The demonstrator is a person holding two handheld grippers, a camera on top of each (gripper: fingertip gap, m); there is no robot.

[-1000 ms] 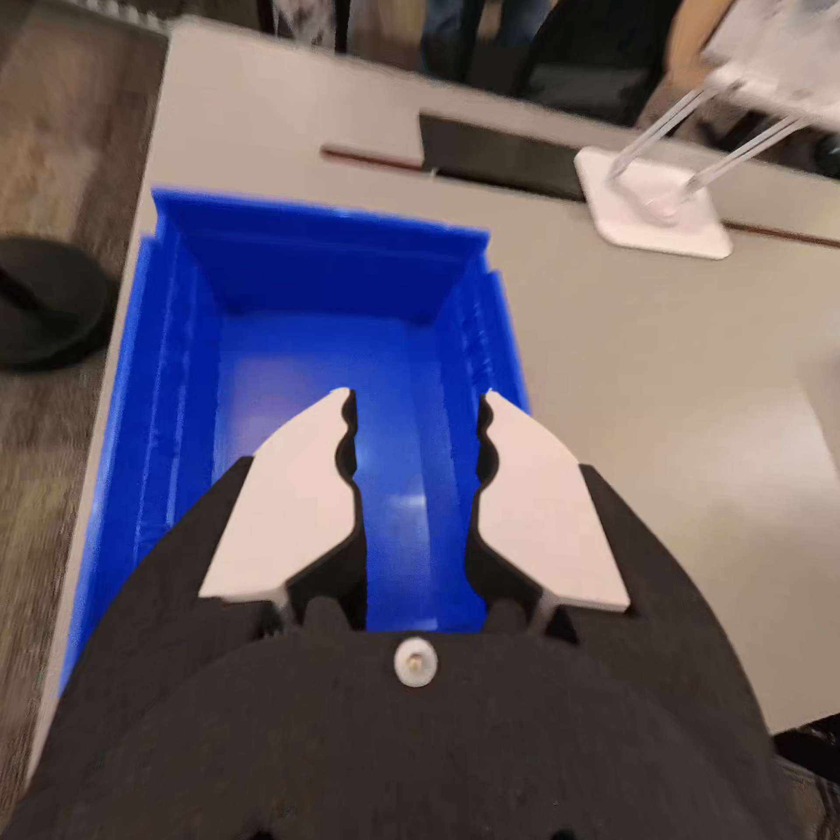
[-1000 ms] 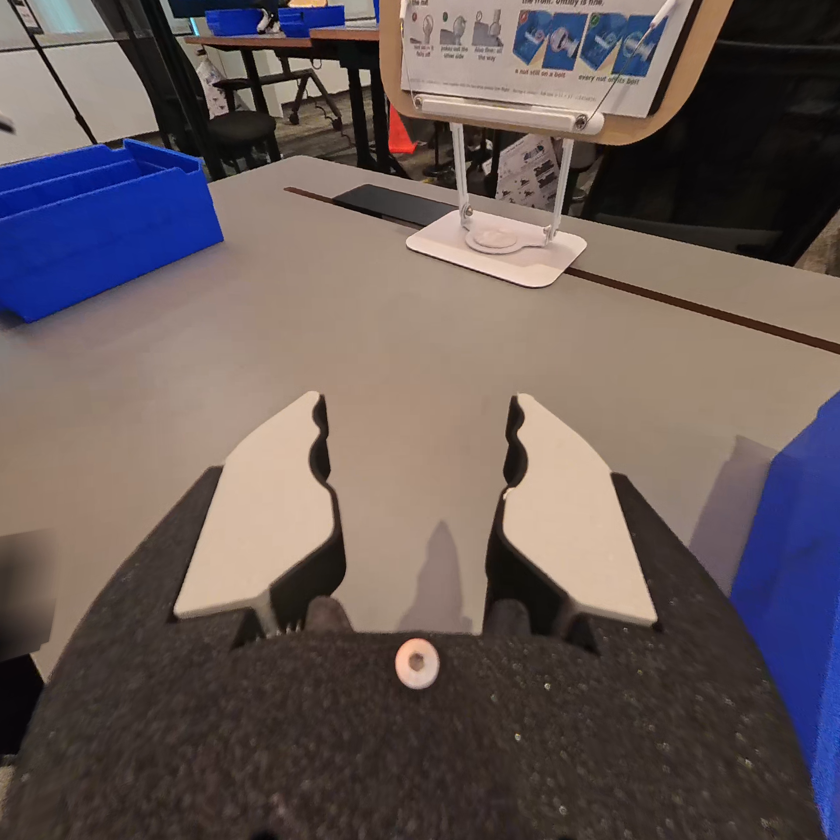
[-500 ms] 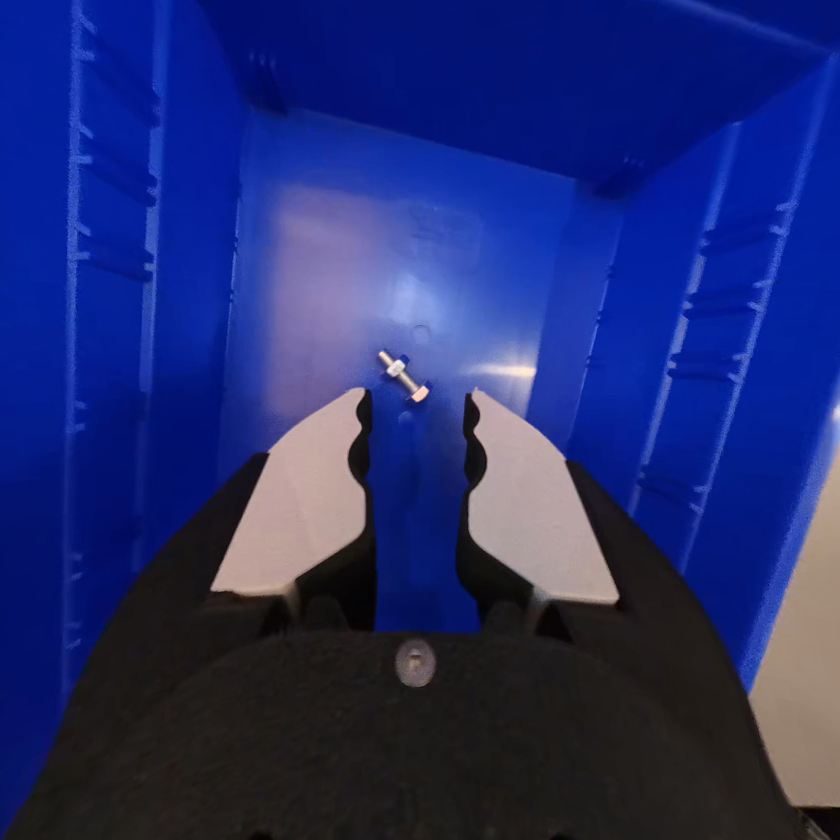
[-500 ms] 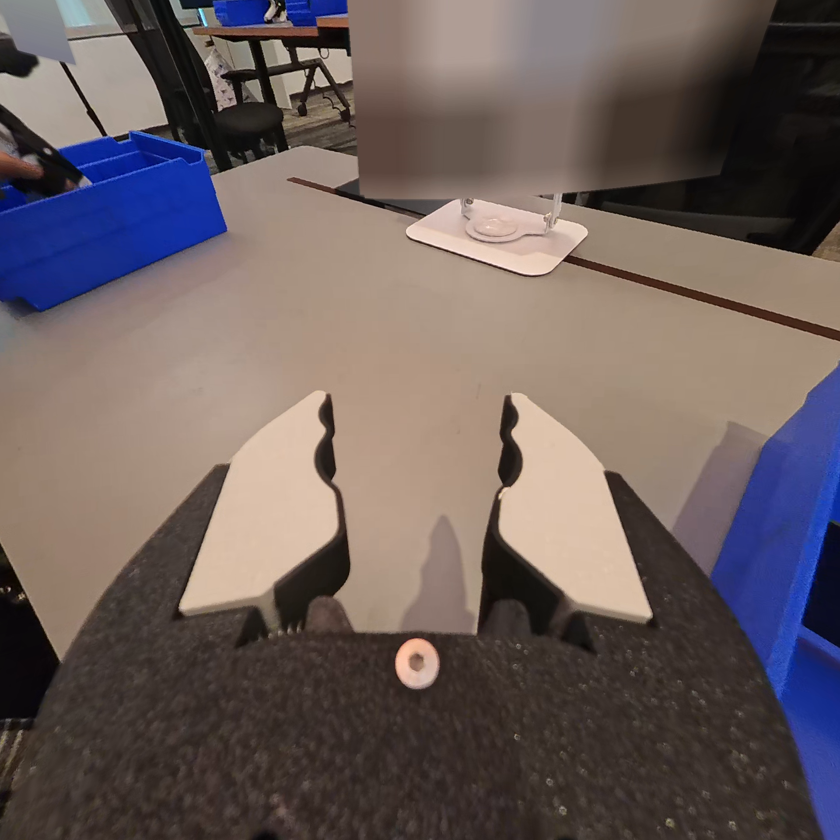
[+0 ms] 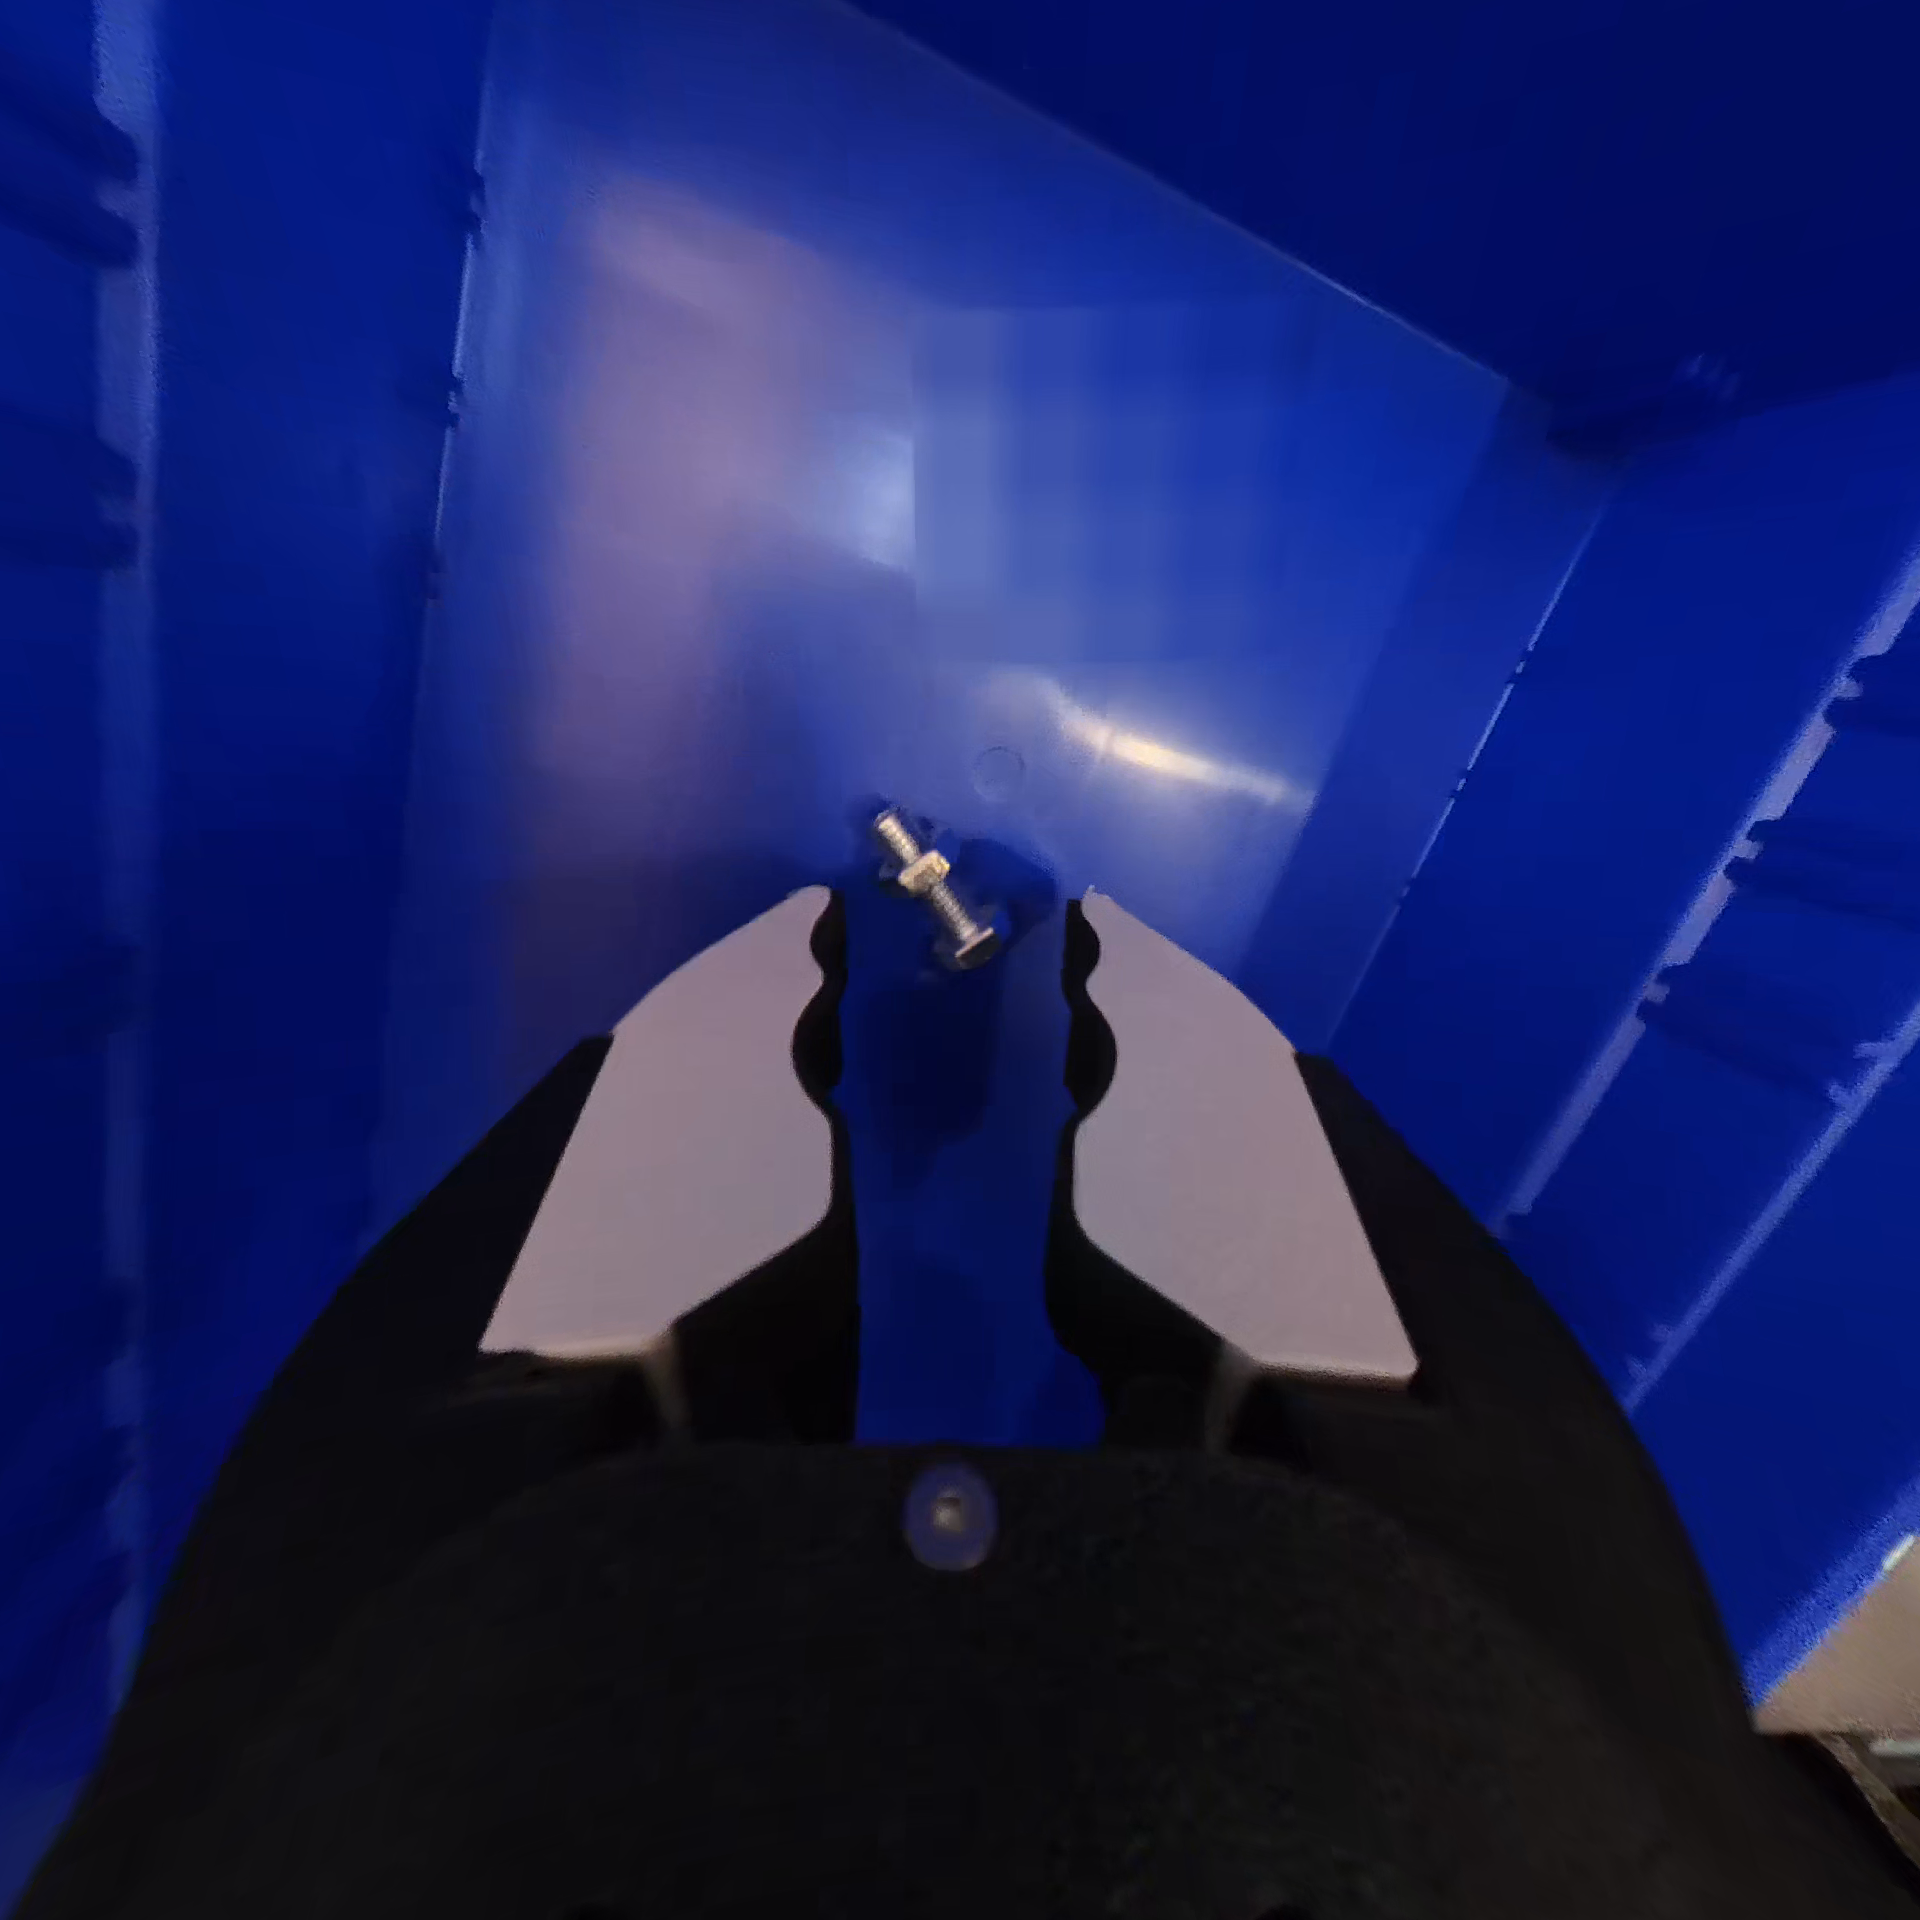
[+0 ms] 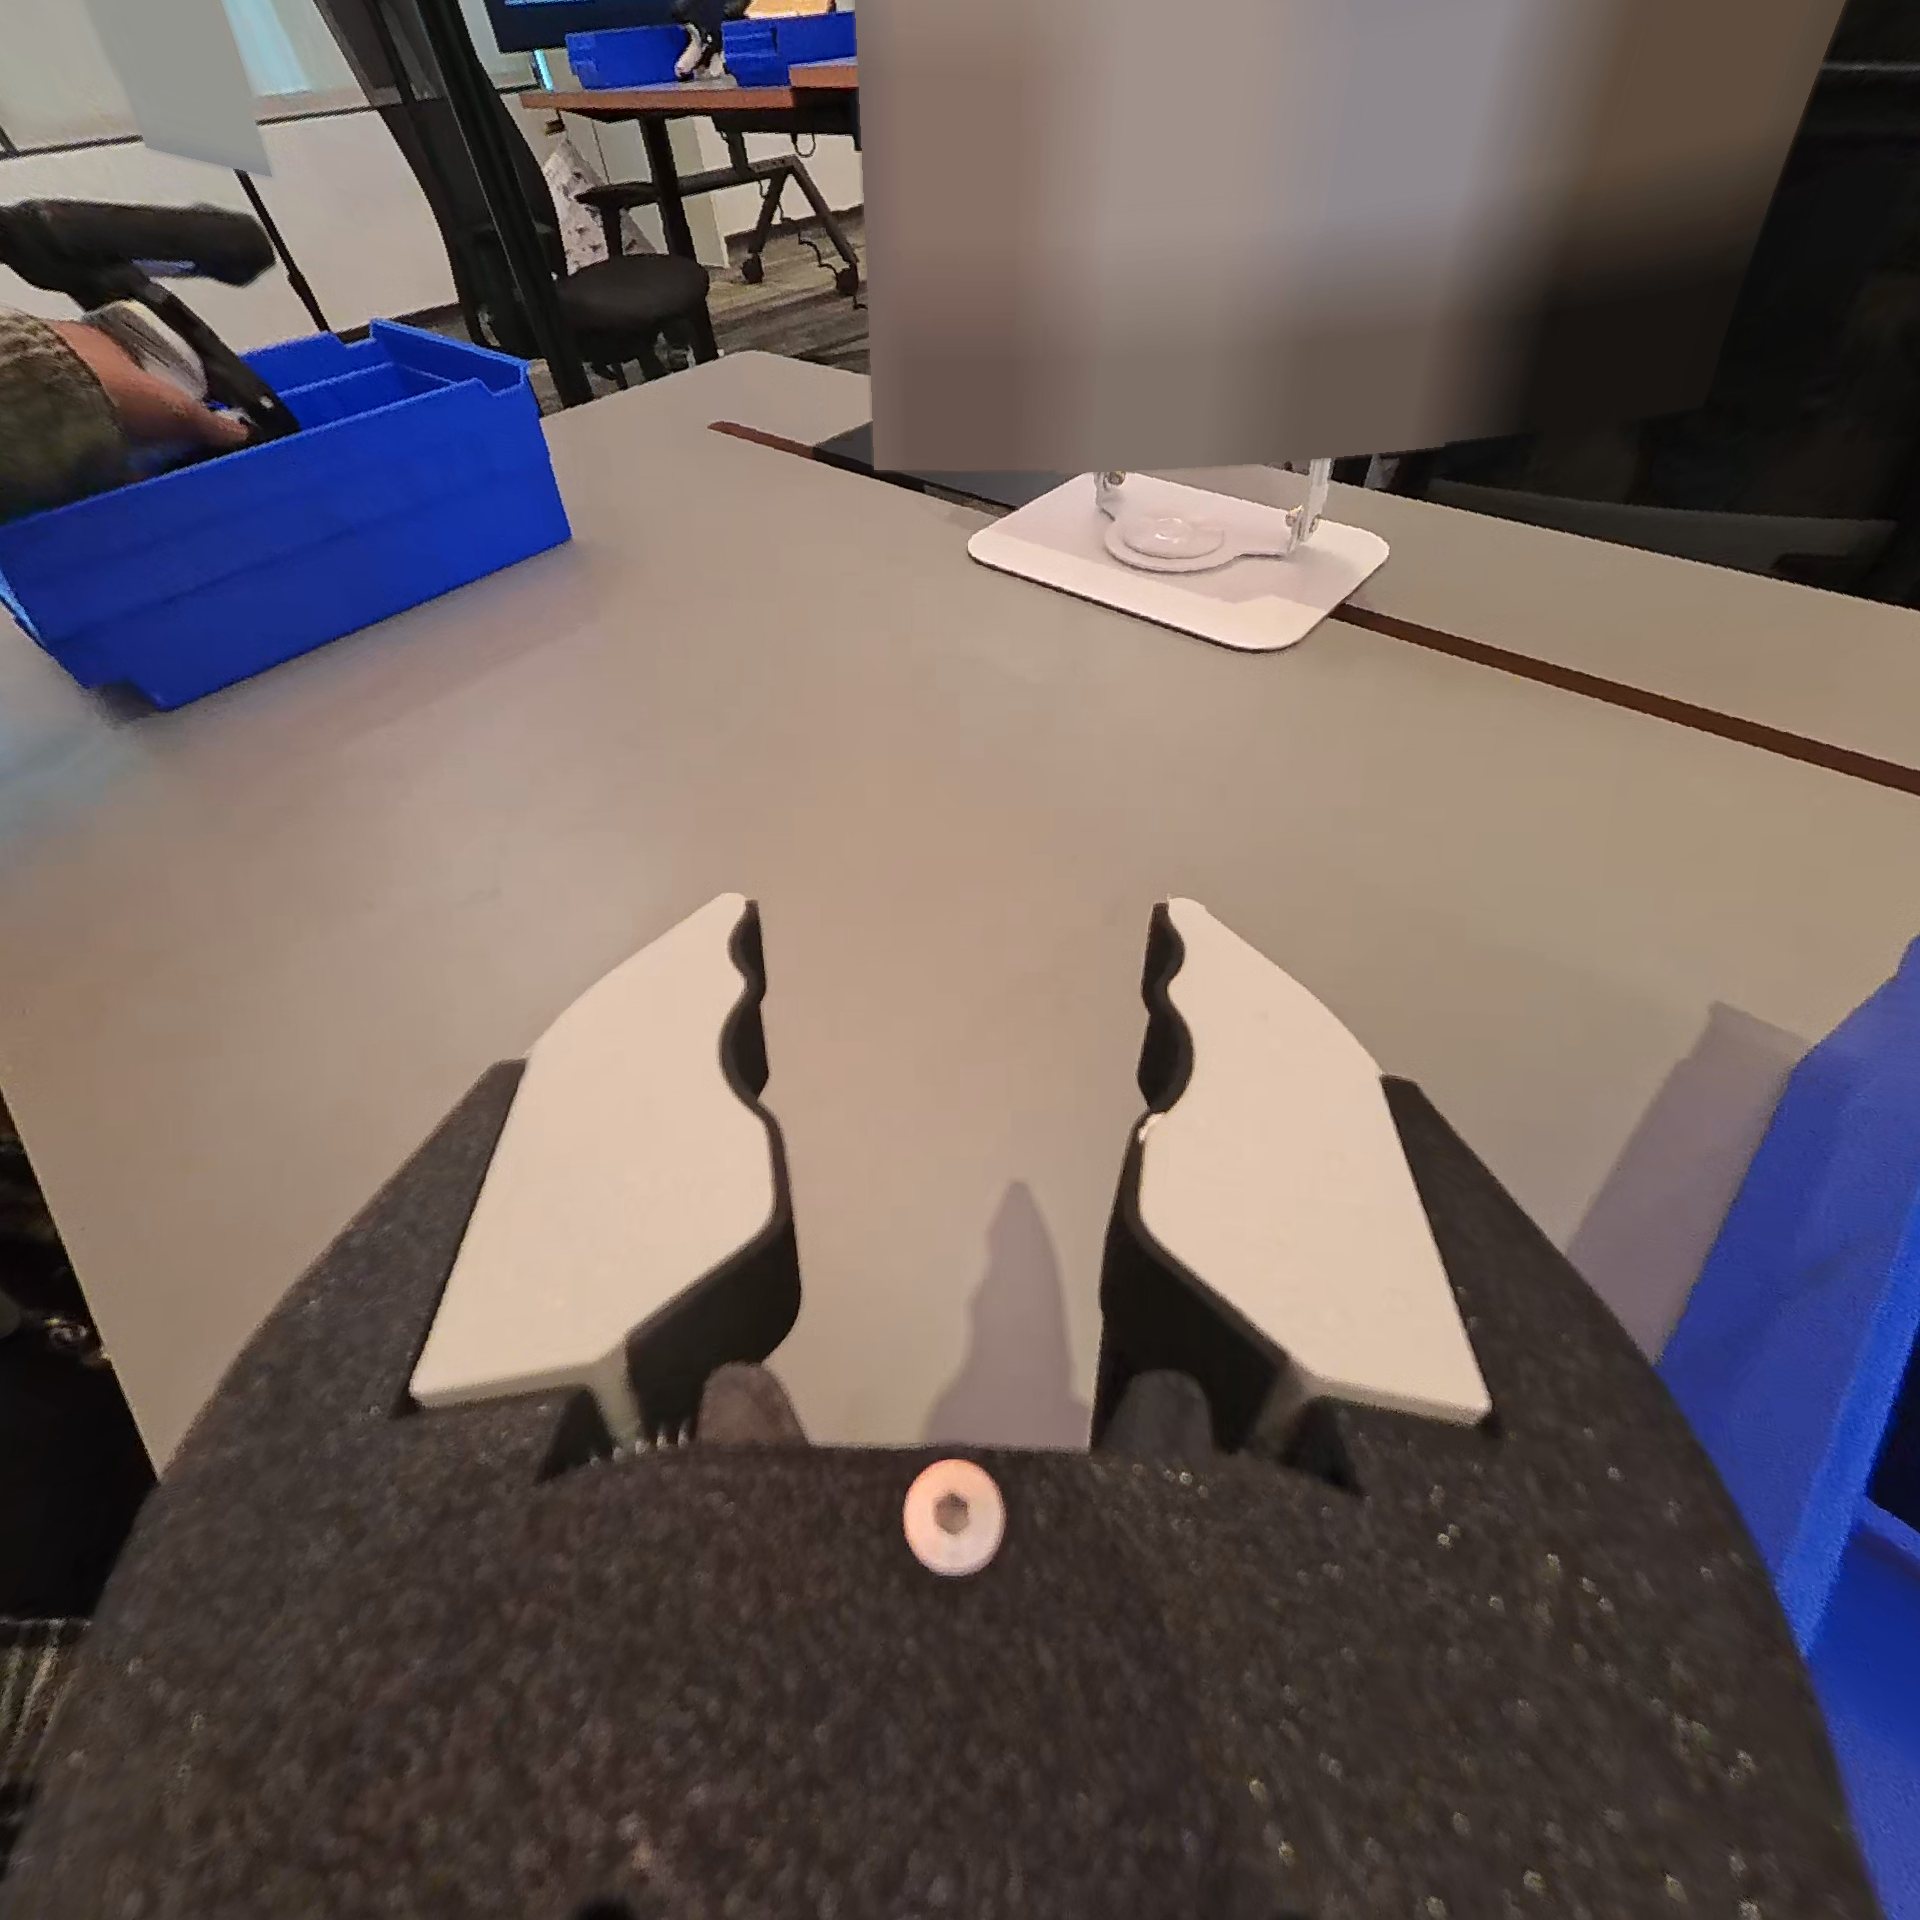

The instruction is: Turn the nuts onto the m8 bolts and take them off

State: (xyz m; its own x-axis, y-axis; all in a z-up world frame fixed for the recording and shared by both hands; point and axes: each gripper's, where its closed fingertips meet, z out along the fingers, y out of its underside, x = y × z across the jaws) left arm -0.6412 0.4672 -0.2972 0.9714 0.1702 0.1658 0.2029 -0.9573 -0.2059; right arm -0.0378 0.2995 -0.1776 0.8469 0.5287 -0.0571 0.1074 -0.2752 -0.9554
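A: Left gripper (image 5: 948,904) deep in the blue bin (image 5: 312,520), jaws apart, nothing clamped. Bolt (image 5: 938,896) at frame centre, flat on the bin floor just past the fingertips, nut (image 5: 922,871) mid-shank.

B: Lying slantwise to the gap. Could skid or roll off one pad on closing. Fingertips liable to jam on the floor, too.

A: Right gripper (image 6: 954,914) spread wide, empty, over the grey table (image 6: 727,790) at lower centre.

B: No help from there if the bolt slips.
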